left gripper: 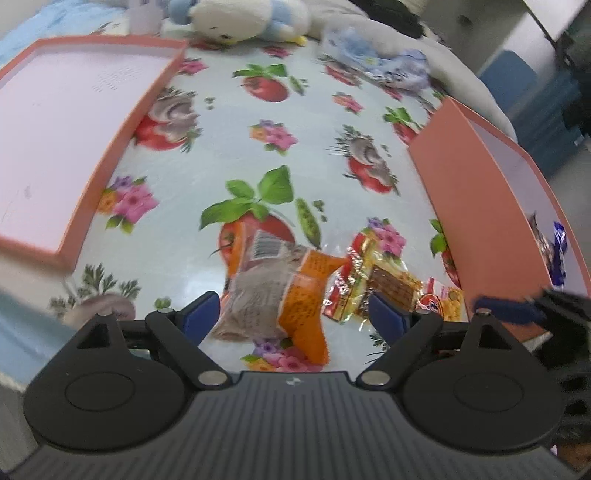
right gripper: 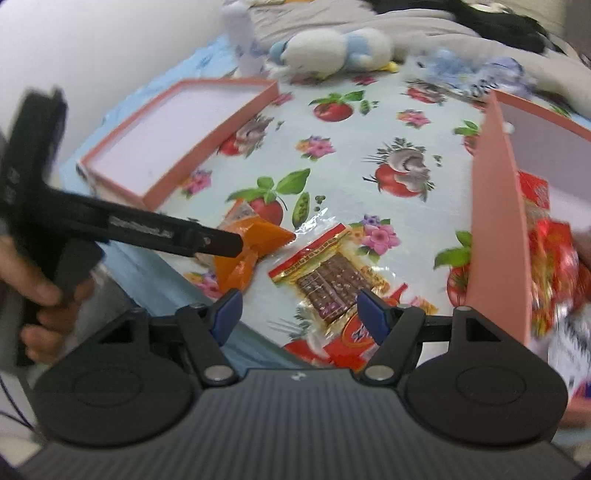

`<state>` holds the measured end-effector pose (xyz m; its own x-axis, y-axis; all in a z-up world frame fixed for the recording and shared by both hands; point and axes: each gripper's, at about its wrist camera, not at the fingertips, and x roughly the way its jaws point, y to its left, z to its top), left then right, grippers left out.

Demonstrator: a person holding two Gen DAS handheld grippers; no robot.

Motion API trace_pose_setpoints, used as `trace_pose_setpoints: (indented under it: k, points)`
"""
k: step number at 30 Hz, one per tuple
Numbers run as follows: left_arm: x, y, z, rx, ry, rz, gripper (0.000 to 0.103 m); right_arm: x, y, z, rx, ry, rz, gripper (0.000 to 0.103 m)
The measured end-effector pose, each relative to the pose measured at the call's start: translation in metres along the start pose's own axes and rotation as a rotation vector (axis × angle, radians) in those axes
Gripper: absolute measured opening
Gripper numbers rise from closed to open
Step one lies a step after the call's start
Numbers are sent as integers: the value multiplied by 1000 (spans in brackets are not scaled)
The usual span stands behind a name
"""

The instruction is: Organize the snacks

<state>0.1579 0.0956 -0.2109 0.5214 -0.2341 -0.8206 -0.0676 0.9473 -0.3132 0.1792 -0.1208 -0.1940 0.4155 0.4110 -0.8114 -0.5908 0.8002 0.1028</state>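
Note:
An orange snack packet lies on the flowered tablecloth, and my left gripper is open with its blue pads on either side of the packet's near end. It also shows in the right wrist view, partly behind the left gripper's finger. A clear packet with a brown bar lies just right of it. My right gripper is open and empty above that brown bar packet. A red and orange packet lies under it. An empty pink box lid stands left. A pink box at right holds red snack packets.
A white and blue plush toy and a blue patterned wrapper lie at the far side. The table's near edge runs just below the packets in the right wrist view. A hand holds the left gripper's handle.

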Motion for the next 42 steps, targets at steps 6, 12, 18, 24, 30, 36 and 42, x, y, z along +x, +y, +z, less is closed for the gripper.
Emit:
trace_pose_setpoints:
  k: [6,12,18,24,30,36,42]
  points:
    - [14,-4,5,81,-7,18,90,37,-5,7,-64,74,-29,77]
    - [32,5,8,81,28,24,86,55,-6,11,-73,86,-33,81]
    - [42,10,4,79,27,49,75,76,-8,12,-61,101,-67,80]
    - [42,9,2,82,6,45,69,83,-11,6,-69,92,-32,81]
    - [41,8,2,48,-8,33,63,81,-7,10,-60,98,-27,62]
    - [29,7,2,5,-29,25,55,72,-5,9,1,74,-42,54]
    - [15,8,-2,-27,-52,31,55,61,-20,3,150,62,-16,3]
